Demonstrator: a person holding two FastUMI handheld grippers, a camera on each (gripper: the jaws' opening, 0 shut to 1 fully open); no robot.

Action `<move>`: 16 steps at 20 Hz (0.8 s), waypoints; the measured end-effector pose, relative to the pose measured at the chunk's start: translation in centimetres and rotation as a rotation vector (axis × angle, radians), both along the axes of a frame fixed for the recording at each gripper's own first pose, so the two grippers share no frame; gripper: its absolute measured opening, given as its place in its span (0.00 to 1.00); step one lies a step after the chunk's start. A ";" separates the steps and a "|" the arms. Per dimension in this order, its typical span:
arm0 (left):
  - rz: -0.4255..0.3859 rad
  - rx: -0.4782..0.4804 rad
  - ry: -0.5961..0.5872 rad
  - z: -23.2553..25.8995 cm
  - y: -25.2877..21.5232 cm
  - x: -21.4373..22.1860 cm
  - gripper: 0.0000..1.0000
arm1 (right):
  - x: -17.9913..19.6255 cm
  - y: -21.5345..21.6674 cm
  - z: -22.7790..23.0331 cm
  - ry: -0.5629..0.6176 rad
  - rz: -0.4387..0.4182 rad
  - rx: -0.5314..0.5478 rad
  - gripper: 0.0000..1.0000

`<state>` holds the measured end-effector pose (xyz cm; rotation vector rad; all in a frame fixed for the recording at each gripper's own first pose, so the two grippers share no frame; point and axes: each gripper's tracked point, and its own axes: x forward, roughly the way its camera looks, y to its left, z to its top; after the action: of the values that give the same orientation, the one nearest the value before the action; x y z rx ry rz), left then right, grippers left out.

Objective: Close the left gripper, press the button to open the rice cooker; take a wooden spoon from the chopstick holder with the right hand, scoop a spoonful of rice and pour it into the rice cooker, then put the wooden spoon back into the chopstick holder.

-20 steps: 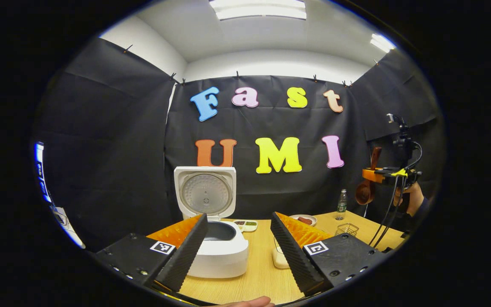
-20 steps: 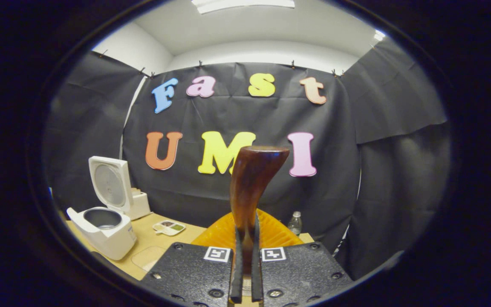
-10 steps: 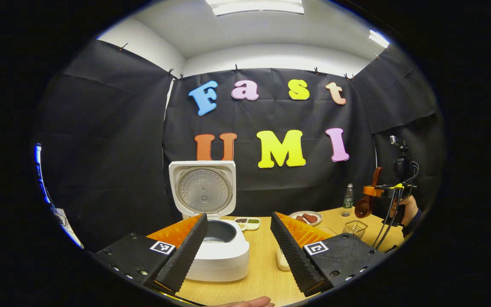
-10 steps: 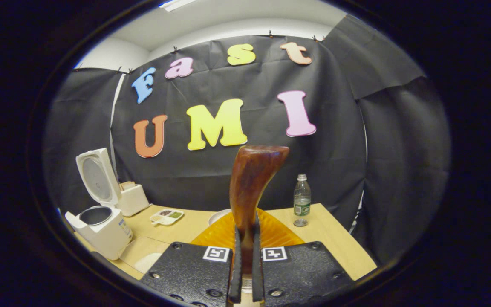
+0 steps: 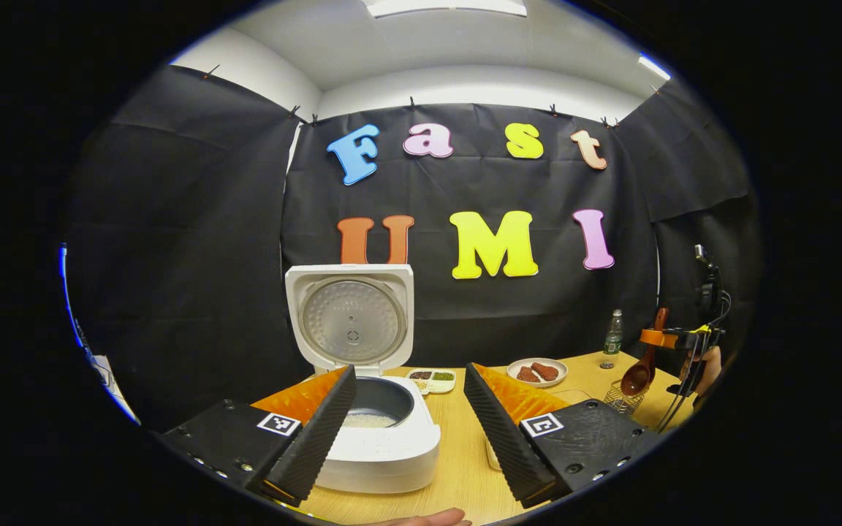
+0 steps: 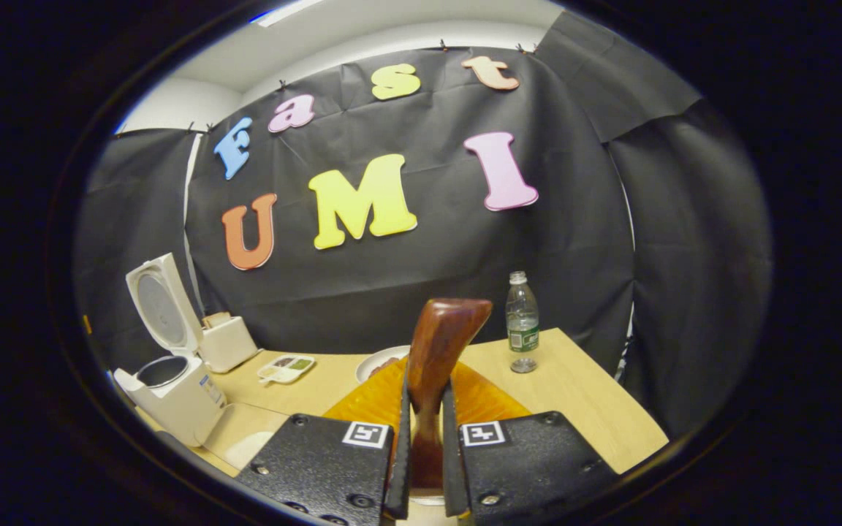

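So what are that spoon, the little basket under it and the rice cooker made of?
The spoon looks like dark, glossy wood: reddish-brown with a polished sheen. The basket seems to be thin metal wire, since you can see through its mesh. The rice cooker appears to be smooth white plastic outside, with a silvery, probably metal plate inside its raised lid.

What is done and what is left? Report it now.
Done: the rice cooker stands open, with rice in its pot. In hand: the right tongs grip the wooden spoon, its bowl at the top of the wire chopstick holder. Left: lower the spoon in and let go.
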<state>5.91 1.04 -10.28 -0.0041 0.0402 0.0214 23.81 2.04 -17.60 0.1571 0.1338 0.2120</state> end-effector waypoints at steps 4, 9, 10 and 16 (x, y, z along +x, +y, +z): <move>0.018 0.004 0.004 0.2 1.2 1.2 0.94 | 0.4 -1.2 0.9 -0.030 -0.052 -0.032 0.42; 0.043 0.017 0.014 0.5 2.7 2.7 0.94 | -1.1 -2.8 2.6 -0.057 -0.164 -0.116 0.79; 0.047 0.020 0.017 0.7 3.0 3.2 0.94 | -1.6 -2.9 2.9 -0.050 -0.173 -0.135 0.87; 0.051 -0.022 0.012 2.2 4.8 5.5 0.95 | -7.2 -2.9 4.8 -0.020 -0.210 -0.164 0.90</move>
<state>11.41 5.87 -8.05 -0.0268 0.0522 0.0719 16.65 -0.90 -12.77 0.0055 0.1134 -0.0074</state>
